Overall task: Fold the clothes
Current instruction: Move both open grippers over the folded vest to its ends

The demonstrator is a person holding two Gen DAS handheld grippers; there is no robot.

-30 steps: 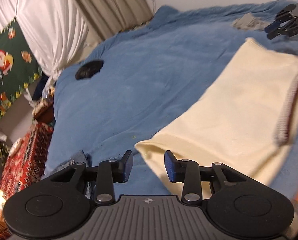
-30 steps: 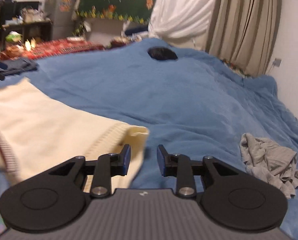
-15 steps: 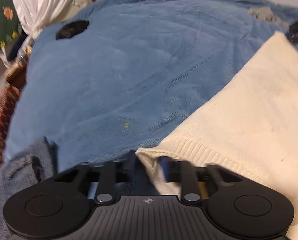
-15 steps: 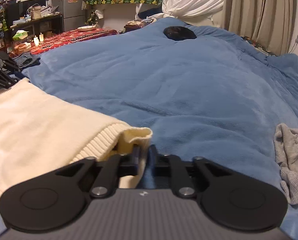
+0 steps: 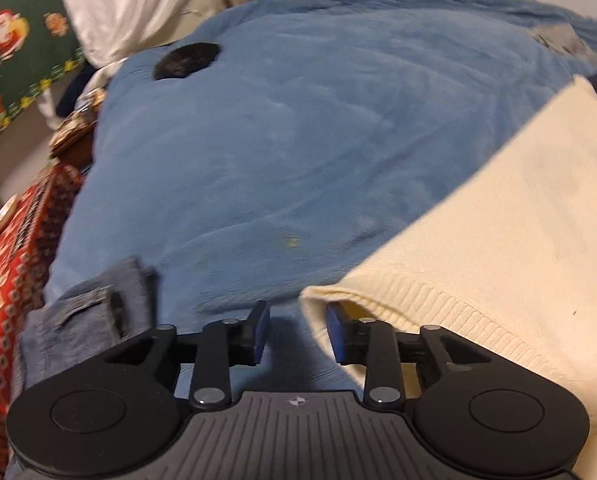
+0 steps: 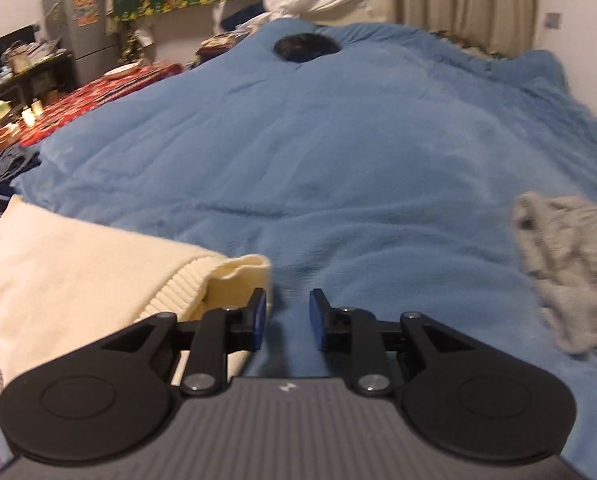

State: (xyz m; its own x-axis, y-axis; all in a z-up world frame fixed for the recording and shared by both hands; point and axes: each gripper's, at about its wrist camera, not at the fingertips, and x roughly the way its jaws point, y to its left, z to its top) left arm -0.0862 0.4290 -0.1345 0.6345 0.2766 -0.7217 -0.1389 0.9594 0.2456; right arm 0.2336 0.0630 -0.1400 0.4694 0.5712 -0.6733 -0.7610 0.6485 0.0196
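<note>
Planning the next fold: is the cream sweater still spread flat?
Mostly spread on the blue blanket; the cream sweater lies flat, only its ribbed hem corners lifted.

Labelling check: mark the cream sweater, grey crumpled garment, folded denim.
cream sweater (image 5: 498, 240), left wrist view, flat body panel
grey crumpled garment (image 6: 570, 264), right wrist view, middle of heap
folded denim (image 5: 86, 320), left wrist view, top fold

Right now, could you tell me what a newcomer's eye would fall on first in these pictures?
The wide blue blanket fills both views, with the cream sweater laid flat on it. Its ribbed hem corners sit right at the left gripper and the right gripper, both open. A crumpled grey garment lies at the right, folded denim at the left, and a red patterned cloth beyond the bed.
</note>
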